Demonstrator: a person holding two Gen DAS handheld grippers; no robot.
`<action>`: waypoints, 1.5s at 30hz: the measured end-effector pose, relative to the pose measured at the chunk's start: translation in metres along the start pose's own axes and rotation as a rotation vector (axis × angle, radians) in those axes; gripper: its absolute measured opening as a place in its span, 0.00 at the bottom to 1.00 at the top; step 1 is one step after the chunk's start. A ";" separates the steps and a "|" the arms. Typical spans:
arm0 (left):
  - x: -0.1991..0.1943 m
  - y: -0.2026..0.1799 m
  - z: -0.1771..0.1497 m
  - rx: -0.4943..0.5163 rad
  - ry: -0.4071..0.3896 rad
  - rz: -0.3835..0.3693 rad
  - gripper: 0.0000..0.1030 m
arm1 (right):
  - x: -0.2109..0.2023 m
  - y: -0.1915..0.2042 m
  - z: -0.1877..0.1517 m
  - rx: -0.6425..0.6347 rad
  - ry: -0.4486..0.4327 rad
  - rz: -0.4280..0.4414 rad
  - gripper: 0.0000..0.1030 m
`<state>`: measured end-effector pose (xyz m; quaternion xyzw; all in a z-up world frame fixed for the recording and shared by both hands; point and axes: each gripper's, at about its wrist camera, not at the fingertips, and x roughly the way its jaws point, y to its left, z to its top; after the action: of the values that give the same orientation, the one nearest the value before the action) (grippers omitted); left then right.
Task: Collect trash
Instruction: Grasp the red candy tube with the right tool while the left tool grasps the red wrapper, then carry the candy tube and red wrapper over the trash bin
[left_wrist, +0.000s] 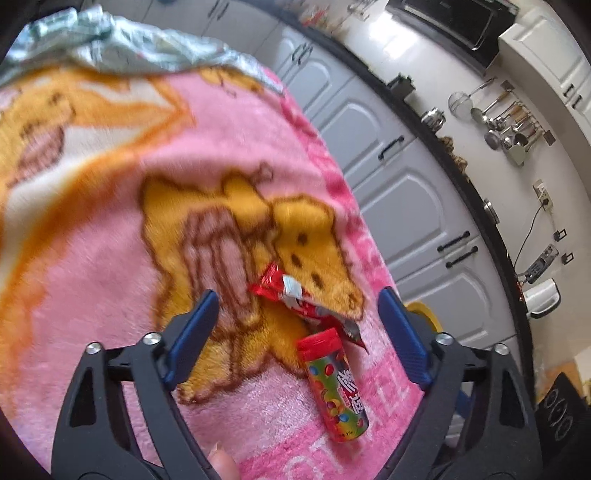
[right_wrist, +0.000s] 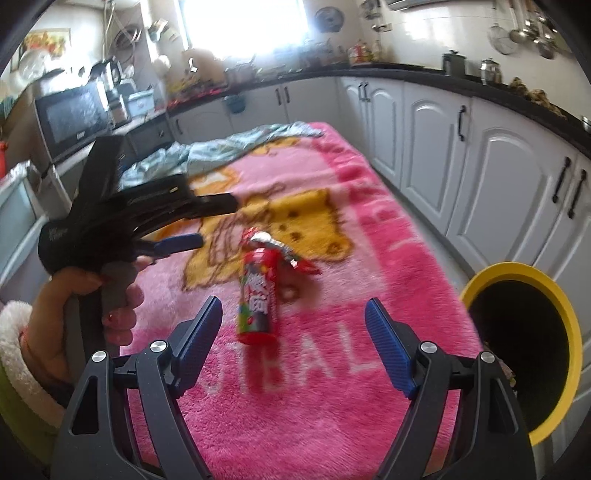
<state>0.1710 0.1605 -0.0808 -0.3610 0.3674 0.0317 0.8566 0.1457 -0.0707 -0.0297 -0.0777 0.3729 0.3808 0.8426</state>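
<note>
A red candy tube (left_wrist: 334, 384) with a red cap lies on the pink blanket (left_wrist: 110, 295), touching a crumpled red and silver wrapper (left_wrist: 306, 299). My left gripper (left_wrist: 297, 306) is open, its blue pads either side of the wrapper, just above it. In the right wrist view the tube (right_wrist: 256, 295) and wrapper (right_wrist: 280, 251) lie ahead of my right gripper (right_wrist: 293, 314), which is open and empty. The left gripper (right_wrist: 177, 243) shows there too, hand-held at the left. A yellow-rimmed bin (right_wrist: 524, 354) stands at the right.
A pale green cloth (right_wrist: 221, 151) lies bunched at the blanket's far end. White cabinets (right_wrist: 480, 155) with a black counter run along the right. A microwave (right_wrist: 70, 114) stands at the back left. The bin's yellow rim (left_wrist: 424, 310) peeks behind the left gripper's right finger.
</note>
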 end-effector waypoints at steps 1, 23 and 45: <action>0.005 0.001 0.000 -0.010 0.021 -0.010 0.67 | 0.005 0.003 0.000 -0.011 0.008 0.009 0.75; 0.062 -0.005 0.026 0.020 0.112 0.128 0.17 | 0.067 0.010 -0.014 -0.029 0.150 0.063 0.35; 0.006 -0.029 0.015 0.101 -0.017 0.007 0.01 | -0.010 -0.052 -0.019 0.157 0.036 0.019 0.32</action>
<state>0.1939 0.1471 -0.0604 -0.3156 0.3627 0.0192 0.8766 0.1670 -0.1208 -0.0440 -0.0147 0.4174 0.3568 0.8356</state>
